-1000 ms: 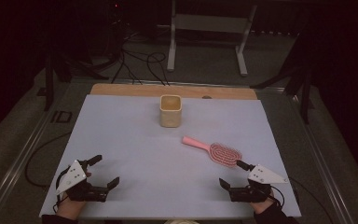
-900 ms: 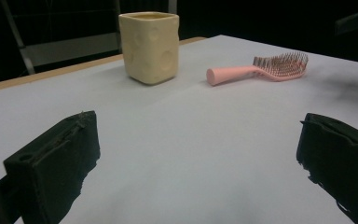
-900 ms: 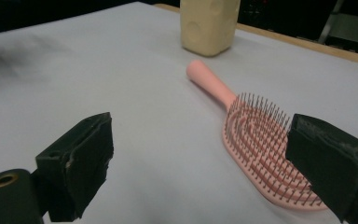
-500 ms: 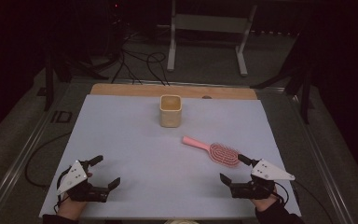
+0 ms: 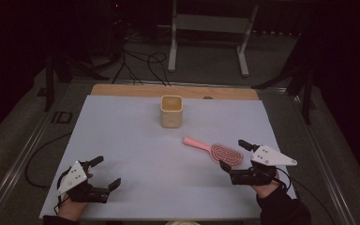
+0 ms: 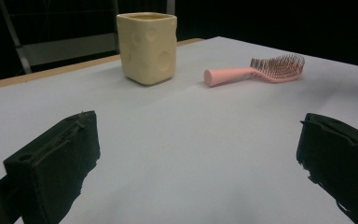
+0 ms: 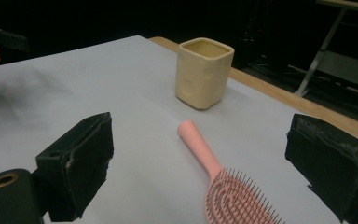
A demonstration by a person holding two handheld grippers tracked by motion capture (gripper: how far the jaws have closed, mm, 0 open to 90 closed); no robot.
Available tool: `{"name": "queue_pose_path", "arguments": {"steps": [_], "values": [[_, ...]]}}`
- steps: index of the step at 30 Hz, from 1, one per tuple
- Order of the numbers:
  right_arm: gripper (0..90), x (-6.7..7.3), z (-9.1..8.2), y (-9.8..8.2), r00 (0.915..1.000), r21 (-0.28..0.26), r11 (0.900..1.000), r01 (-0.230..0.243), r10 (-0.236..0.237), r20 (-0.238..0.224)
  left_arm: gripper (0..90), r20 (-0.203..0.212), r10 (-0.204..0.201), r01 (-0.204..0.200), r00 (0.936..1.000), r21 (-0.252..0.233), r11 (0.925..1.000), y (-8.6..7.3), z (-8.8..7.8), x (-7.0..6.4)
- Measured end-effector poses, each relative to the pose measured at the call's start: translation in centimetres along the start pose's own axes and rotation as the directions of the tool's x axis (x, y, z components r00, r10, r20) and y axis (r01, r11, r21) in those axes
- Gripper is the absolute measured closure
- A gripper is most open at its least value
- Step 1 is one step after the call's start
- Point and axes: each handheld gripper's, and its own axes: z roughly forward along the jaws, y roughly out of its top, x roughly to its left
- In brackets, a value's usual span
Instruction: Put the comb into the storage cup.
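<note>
Hairbrush [image 7: 223, 182] (head cut off below), between right gripper's [image 5: 234, 154] parted jaws

Dim, grainy pictures; lit tabletop, black surroundings.

Bare worktop [image 5: 131, 140] lies open at 12 o'clock of the left hand-held gripper [image 5: 104, 172]; cup [image 5: 171, 111] and brush [image 5: 214, 150] block centre-right.

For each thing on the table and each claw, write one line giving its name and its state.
Cup: upright, open top, standing alone.
Hairbrush: lying flat, bristles up, handle towards the cup, not gripped.
Left claw: open, holding nothing.
Right claw: open, either side of the brush head.
</note>
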Motion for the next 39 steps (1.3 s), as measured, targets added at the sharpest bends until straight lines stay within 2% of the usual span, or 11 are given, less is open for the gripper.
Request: {"name": "queue_pose_path", "arguments": {"steps": [12,19,26,29,33,39], "values": [[7.9,-0.5,2.3,2.6,0.9993,0.011,0.999,0.03,-0.03,-0.021,0.1,0.003,0.001,-0.001,1.0,0.002,1.0,0.0,0.0,0.0],[7.9,-0.6,3.5,3.2,0.9992,0.023,0.999,0.027,-0.026,-0.031,0.1,0.004,0.001,-0.001,1.0,0.001,1.0,0.0,0.0,-0.1],[7.9,-0.5,4.5,3.5,0.9974,0.04,0.997,0.066,-0.065,-0.031,0.1,0.004,0.003,-0.003,1.0,0.001,1.0,0.1,0.0,-0.1],[7.9,-0.4,5.0,3.6,0.9964,0.05,0.996,0.075,-0.073,-0.042,0.1,0.004,0.005,-0.005,1.0,0.003,1.0,0.1,0.1,-0.1],[7.9,-0.3,6.1,3.8,0.9935,0.074,0.994,0.085,-0.079,-0.082,0.1,0.007,0.009,-0.009,0.9999,0.007,0.9999,0.1,0.1,-0.2],[7.9,-0.2,7.2,3.9,0.9912,0.095,0.992,0.089,-0.079,-0.107,0.1,0.008,0.009,-0.009,0.9999,0.005,0.9999,0.1,0.1,-0.1]]}}
